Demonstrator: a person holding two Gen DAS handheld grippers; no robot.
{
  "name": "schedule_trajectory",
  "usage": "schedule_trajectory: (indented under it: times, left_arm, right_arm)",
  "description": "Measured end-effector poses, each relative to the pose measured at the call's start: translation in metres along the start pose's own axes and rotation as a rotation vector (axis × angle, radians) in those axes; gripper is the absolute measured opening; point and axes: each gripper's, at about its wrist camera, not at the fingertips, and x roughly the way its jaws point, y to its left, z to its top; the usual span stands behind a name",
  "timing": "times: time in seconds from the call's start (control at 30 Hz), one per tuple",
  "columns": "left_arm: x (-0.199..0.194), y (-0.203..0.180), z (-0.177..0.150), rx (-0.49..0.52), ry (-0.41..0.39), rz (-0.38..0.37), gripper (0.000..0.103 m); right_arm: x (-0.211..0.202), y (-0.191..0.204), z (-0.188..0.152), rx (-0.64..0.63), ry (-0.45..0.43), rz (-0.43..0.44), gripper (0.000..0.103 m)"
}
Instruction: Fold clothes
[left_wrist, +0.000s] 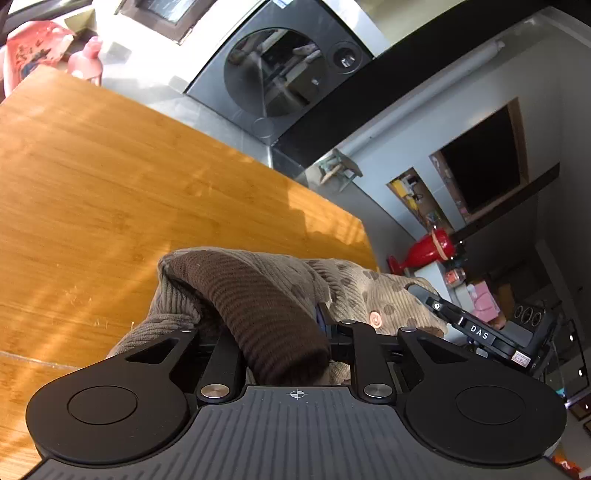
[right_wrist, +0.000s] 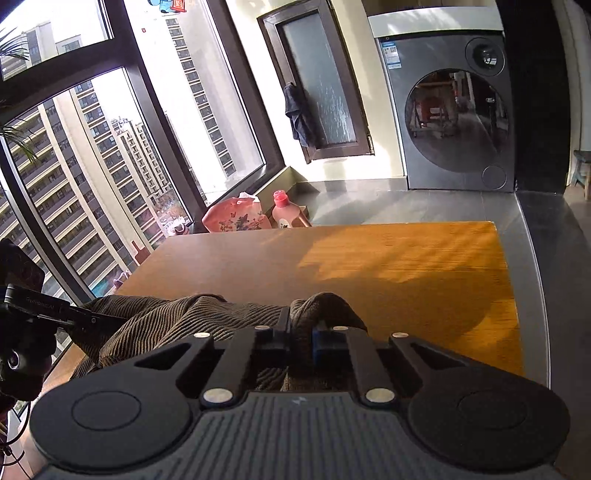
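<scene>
A brown ribbed knit garment (left_wrist: 258, 291) with dark dots, a pink button and a darker brown cuff is bunched in my left gripper (left_wrist: 280, 332), which is shut on it above the near edge of the wooden table (left_wrist: 110, 177). In the right wrist view the same garment (right_wrist: 177, 317) hangs between the grippers. My right gripper (right_wrist: 300, 341) is shut on a fold of it. The other gripper shows at the right of the left wrist view (left_wrist: 476, 332) and at the left edge of the right wrist view (right_wrist: 44, 310).
A grey washing machine (right_wrist: 454, 110) stands beyond the table's far end. A pink bottle (right_wrist: 284, 212) and a floral pink item (right_wrist: 236, 216) sit by the window on the left. A red vase (left_wrist: 428, 251) and shelves are at the right of the left wrist view.
</scene>
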Motion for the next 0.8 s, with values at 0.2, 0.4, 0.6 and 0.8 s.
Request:
schedule_trajectory:
  times: [0.2, 0.4, 0.6, 0.8]
  left_arm:
    - [-0.039, -0.011, -0.051, 0.064, 0.026, -0.004, 0.02]
    - [-0.073, -0.014, -0.118, 0.095, 0.084, 0.007, 0.02]
    - [-0.081, -0.004, -0.142, 0.11, 0.089, 0.116, 0.038]
    - [-0.107, -0.007, -0.123, 0.094, -0.048, 0.067, 0.085]
  right_arm:
    - [-0.059, 0.022, -0.009, -0.04, -0.057, 0.059, 0.009]
    - [-0.103, 0.037, -0.07, -0.021, -0.002, 0.09, 0.009]
    - [-0.102, 0.021, -0.13, 0.047, 0.112, -0.033, 0.021]
    - [-0.145, 0.018, -0.129, 0.054, -0.019, -0.021, 0.068]
